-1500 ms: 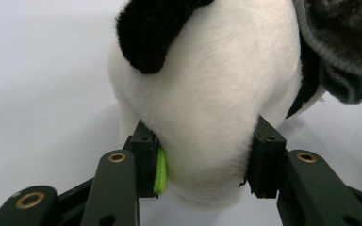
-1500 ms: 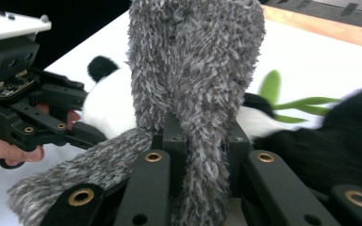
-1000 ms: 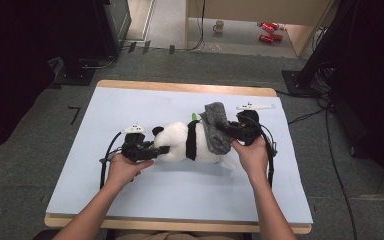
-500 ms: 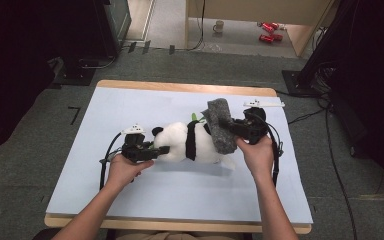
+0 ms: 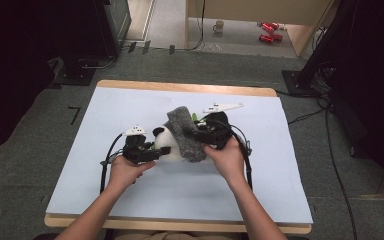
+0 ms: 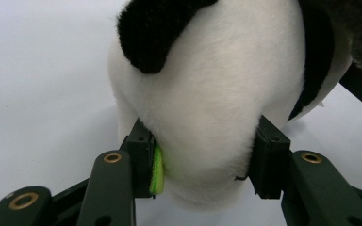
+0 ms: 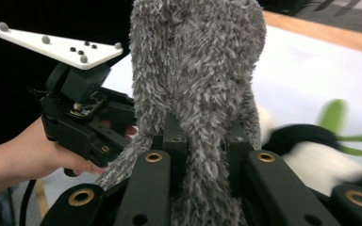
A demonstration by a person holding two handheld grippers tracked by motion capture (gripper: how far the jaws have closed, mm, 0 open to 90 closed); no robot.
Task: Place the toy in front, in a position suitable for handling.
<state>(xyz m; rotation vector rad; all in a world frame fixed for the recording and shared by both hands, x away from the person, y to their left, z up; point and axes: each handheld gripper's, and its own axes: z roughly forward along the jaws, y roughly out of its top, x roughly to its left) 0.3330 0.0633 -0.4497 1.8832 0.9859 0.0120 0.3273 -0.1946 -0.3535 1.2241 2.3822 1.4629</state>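
A: Why is your left gripper [image 6: 202,165] clamped on the panda [image 5: 166,145]?

B: To pin it mid-table while you work. Soft white plush bulges between the jaws; black ear fuzzy.

A: And your right gripper [image 7: 202,141]?

B: Pinched tight on the grey cloth [image 5: 184,134], draped over the panda's right side. Shaggy fleece, limp, probably meant to cover it.

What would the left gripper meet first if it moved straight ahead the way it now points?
Nothing new: the left gripper is already shut on the white part of the plush panda. Pushing on would drive the panda toward the grey fuzzy cloth held by the right gripper, probably.
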